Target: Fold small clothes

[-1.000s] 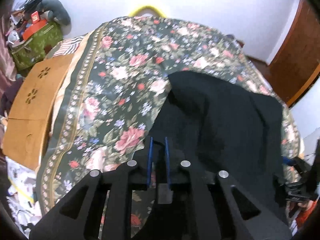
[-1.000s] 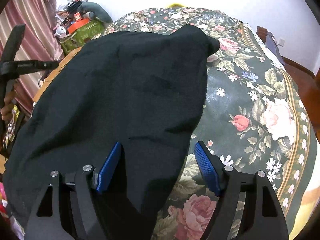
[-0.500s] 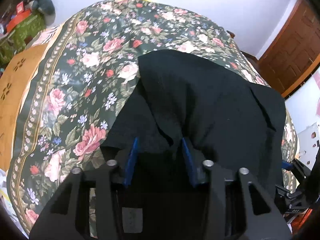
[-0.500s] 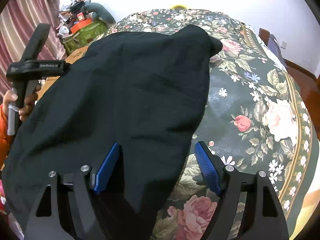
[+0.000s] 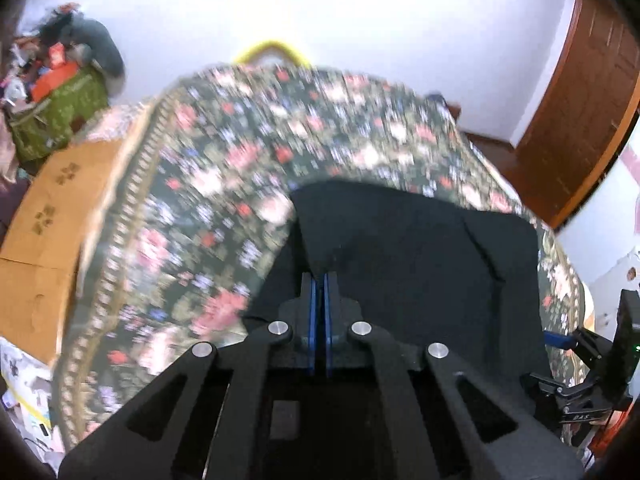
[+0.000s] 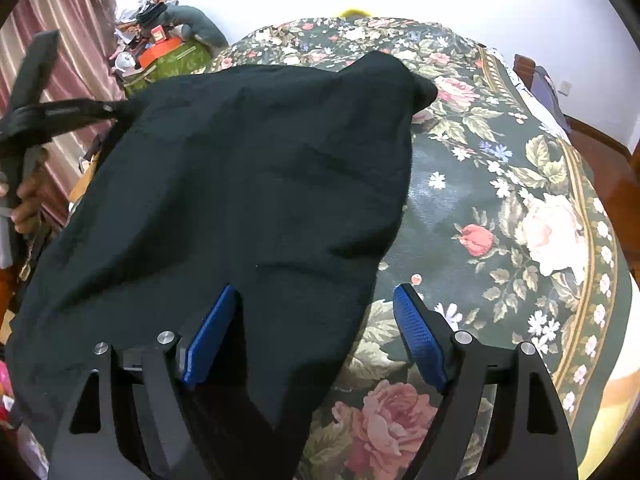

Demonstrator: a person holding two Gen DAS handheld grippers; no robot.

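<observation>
A black garment (image 6: 248,184) lies spread on a floral bedspread (image 6: 520,208). In the left wrist view the garment (image 5: 408,248) fills the lower right. My left gripper (image 5: 320,280) is shut on the garment's near left edge and pinches a fold of cloth. In the right wrist view the left gripper's body (image 6: 60,112) shows at the garment's far left corner. My right gripper (image 6: 316,304) is open. Its blue pads (image 6: 416,332) straddle the garment's near right edge, with cloth lying between them.
A brown cardboard box (image 5: 52,216) stands beside the bed on the left. A green bag with clutter (image 5: 60,108) sits in the far left corner. A wooden door (image 5: 580,112) is at the right. The floral bedspread (image 5: 224,184) extends far beyond the garment.
My left gripper opened over the garment's edge, then shut on it and is lifting; its view is now blurred with motion. My right gripper stays open in the same place.
</observation>
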